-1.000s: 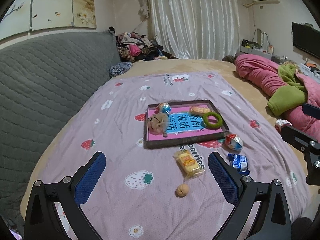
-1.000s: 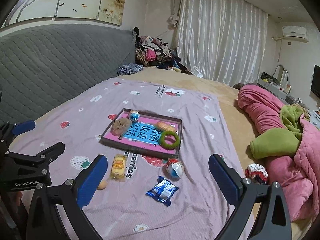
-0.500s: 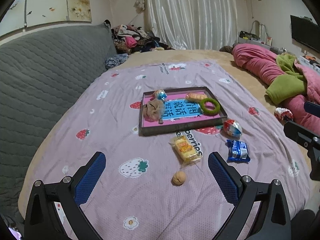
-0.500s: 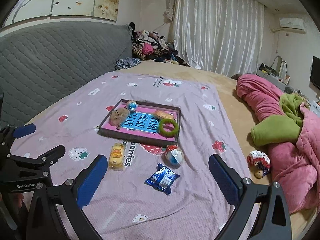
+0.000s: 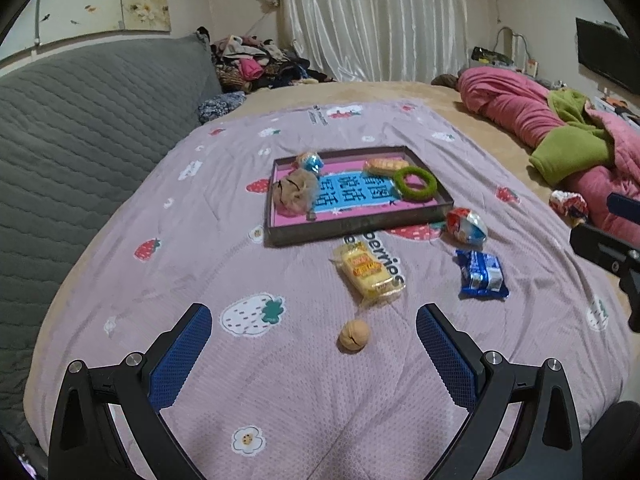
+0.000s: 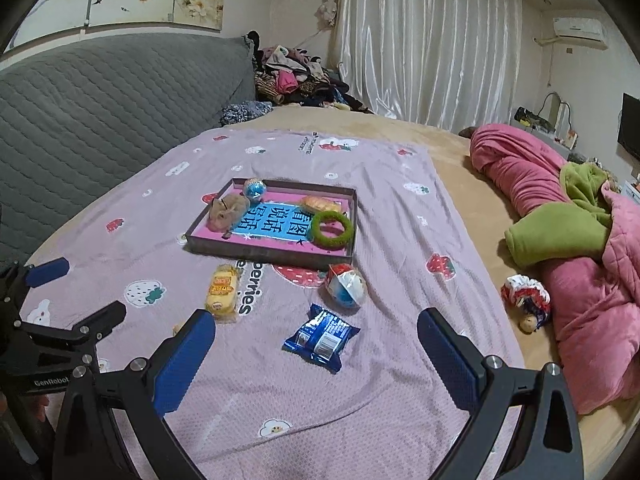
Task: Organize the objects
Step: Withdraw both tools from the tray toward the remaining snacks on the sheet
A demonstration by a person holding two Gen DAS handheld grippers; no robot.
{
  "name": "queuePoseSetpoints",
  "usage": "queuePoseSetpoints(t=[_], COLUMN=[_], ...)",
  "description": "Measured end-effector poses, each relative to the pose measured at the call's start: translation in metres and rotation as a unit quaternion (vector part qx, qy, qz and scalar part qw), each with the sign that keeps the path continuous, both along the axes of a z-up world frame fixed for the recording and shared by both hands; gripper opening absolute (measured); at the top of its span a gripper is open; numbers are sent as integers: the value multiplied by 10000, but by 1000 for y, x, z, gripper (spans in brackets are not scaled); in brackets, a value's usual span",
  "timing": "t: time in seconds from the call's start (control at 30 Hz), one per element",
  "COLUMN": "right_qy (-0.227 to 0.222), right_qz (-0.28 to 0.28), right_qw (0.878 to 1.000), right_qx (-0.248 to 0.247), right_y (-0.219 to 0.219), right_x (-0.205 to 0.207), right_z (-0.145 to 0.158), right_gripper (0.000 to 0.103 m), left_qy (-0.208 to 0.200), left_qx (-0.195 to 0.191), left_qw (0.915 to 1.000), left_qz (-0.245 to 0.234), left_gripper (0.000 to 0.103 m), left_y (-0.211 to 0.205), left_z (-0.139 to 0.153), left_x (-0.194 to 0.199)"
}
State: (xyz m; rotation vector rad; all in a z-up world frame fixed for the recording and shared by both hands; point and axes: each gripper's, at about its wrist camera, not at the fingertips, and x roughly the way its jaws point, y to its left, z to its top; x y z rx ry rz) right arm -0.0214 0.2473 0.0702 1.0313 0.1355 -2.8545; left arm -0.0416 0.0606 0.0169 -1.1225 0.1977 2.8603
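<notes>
Both grippers wide open, empty: left gripper (image 5: 314, 344) should drop straight over walnut (image 5: 353, 335), fingers either side, pinch gently since it rolls, then carry to tray (image 5: 352, 230).

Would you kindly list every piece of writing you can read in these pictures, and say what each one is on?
"看图说话": blue panel in the shallow dark tray, seen upside down.
"GenRobot", cut off by the right gripper: black left gripper.
"berries", start hidden: purple strawberry-print blanket.
Yellow snack packet, blue foil packet: print too blurred to read.
</notes>
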Motion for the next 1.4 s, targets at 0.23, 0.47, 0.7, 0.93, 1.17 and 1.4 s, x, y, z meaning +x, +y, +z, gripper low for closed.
queuePoseSetpoints(t=[0.23,0.47,0.7,0.93,1.17,1.4], right_qy=[-94,-177,-260,-367,-525,-652], right_qz=[-19,-94,-253,-352,-476,-597], right_qw=[10000,9998,9993,9985,9971,9954], right_qx=[-10,-82,-114,-178,-263,-378], right_y=[2,4,10,13,21,23], right_x=[-5,-10,-20,-34,-46,-63], right_z=[-15,-38,-61,-84,-101,-110], right_gripper=[102,102,102,102,102,102], left_qy=[-165,-245,-402,-471,-508,-582], left_qx=[24,88,186,317,370,411], left_qw=[9998,9995,9986,9979,9977,9970], left_qz=[-52,-183,-298,-298,-273,-296], left_gripper=[102,102,102,102,102,102], left_y=[2,6,8,5,3,3], left_z=[-22,-48,-75,-91,-104,-112], left_x=[-6,-9,-19,-30,-40,-50])
